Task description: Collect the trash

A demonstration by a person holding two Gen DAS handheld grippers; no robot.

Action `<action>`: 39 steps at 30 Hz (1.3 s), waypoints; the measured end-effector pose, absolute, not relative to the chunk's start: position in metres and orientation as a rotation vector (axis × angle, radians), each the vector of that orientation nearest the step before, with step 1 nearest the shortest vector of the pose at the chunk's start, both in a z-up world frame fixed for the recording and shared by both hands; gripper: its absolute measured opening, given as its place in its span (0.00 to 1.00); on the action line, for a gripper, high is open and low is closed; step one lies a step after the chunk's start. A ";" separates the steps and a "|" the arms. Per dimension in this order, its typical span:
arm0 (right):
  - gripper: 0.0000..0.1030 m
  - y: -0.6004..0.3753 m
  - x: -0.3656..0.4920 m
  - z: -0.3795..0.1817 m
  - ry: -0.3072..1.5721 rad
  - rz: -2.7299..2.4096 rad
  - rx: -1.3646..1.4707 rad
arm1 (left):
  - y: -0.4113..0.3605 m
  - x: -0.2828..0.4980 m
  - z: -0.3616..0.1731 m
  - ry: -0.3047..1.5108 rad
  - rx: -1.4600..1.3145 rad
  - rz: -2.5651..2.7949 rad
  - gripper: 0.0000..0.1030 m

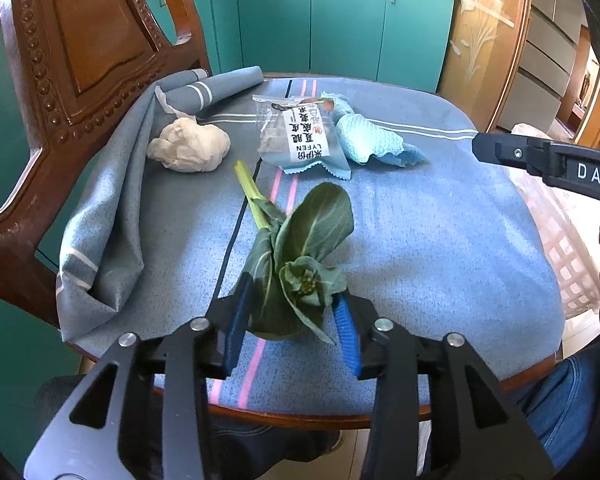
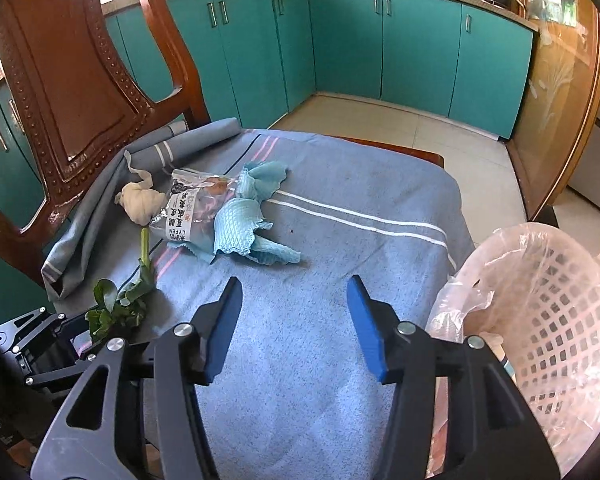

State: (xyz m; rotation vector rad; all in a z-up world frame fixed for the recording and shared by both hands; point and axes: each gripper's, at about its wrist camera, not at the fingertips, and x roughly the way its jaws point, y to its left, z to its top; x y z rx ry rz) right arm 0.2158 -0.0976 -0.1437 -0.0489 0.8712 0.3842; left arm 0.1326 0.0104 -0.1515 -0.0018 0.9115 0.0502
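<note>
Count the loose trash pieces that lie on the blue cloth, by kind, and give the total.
Leafy stalk: 1
Paper wad: 1
Snack wrapper: 1
Light-blue rag: 1
Total: 4

The clear snack packet is showing "LYFEN" upside down beside Chinese characters too small to read surely. The right gripper is bearing the letters "DAS", cut off at the picture's edge.
</note>
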 end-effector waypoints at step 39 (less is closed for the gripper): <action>0.73 -0.068 0.224 -0.166 0.894 0.380 -0.135 | 0.050 0.143 -0.155 0.946 -0.142 0.139 0.73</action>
